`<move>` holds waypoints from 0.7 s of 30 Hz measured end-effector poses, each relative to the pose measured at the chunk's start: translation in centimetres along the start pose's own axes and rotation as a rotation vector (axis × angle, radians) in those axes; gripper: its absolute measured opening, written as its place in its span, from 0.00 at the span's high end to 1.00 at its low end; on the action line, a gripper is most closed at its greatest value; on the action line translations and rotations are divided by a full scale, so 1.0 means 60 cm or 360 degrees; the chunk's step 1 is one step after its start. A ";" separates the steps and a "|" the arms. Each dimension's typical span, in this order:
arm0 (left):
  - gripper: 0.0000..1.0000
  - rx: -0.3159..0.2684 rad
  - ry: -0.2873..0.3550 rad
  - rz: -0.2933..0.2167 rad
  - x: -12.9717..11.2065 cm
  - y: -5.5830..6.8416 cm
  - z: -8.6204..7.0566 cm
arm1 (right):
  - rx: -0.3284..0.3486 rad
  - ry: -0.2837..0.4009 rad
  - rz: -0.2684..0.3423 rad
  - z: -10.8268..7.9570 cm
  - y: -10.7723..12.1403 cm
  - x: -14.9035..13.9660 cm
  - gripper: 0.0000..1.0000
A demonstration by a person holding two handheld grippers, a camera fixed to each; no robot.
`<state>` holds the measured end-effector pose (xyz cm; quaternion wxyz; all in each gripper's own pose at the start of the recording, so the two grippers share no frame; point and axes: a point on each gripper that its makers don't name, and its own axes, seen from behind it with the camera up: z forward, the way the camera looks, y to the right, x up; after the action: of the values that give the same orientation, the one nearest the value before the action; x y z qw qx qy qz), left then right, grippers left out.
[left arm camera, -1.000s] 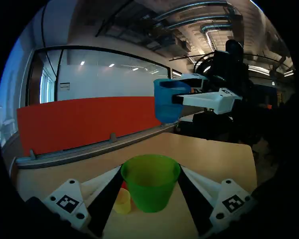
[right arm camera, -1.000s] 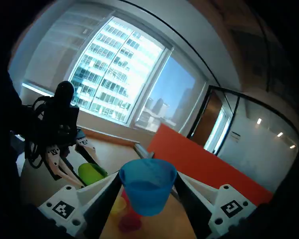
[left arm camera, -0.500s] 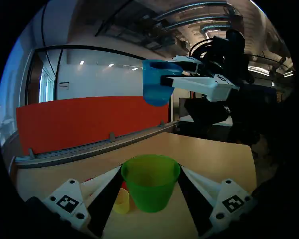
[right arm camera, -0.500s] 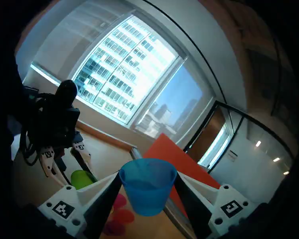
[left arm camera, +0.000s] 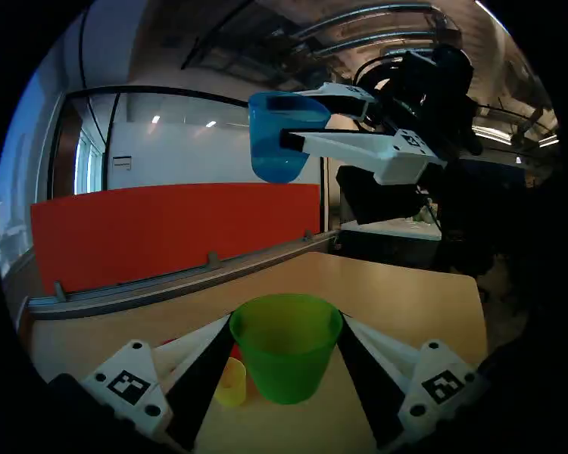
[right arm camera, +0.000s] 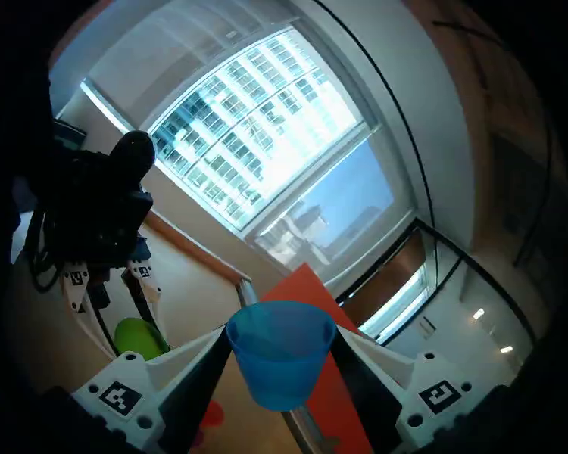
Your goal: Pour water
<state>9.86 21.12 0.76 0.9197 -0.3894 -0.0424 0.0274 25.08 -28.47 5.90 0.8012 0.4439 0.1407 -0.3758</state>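
Blue plastic cup (left arm camera: 280, 140): pinched by right hand-held gripper (right arm camera: 281, 344)
Green plastic cup (left arm camera: 286, 356): pinched by left hand-held gripper (left arm camera: 286, 333)
Pour: rim centred first, tilted slowly

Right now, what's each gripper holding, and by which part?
Left gripper holds the green cup by its opposite side walls. Right gripper holds the blue cup the same way.

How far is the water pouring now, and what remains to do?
Done: both cups are gripped, the green cup in the left hand-held gripper, the blue cup in the right hand-held gripper. In hand: the blue cup is held high above the table, beyond the green cup. Left: the pour itself; no stream shows and the green cup looks empty.
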 end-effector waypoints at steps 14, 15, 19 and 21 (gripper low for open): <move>0.11 -0.0009 0.0005 0.0006 0.004 0.007 0.000 | -0.0014 -0.0036 -0.0247 0.024 0.028 0.006 0.09; 0.11 -0.0009 0.0006 0.0006 0.004 0.008 0.000 | -0.0015 -0.0038 -0.0263 0.025 0.029 0.007 0.09; 0.11 -0.0013 0.0008 0.0006 0.006 0.010 0.001 | -0.0020 -0.0042 -0.0323 0.028 0.034 0.010 0.09; 0.11 -0.0017 0.0009 0.0005 0.006 0.012 0.002 | -0.0022 -0.0044 -0.0346 0.030 0.036 0.012 0.09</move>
<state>10.19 21.71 0.35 0.9177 -0.3944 -0.0394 0.0275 26.93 -29.57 7.83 0.7606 0.4153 0.1796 -0.4655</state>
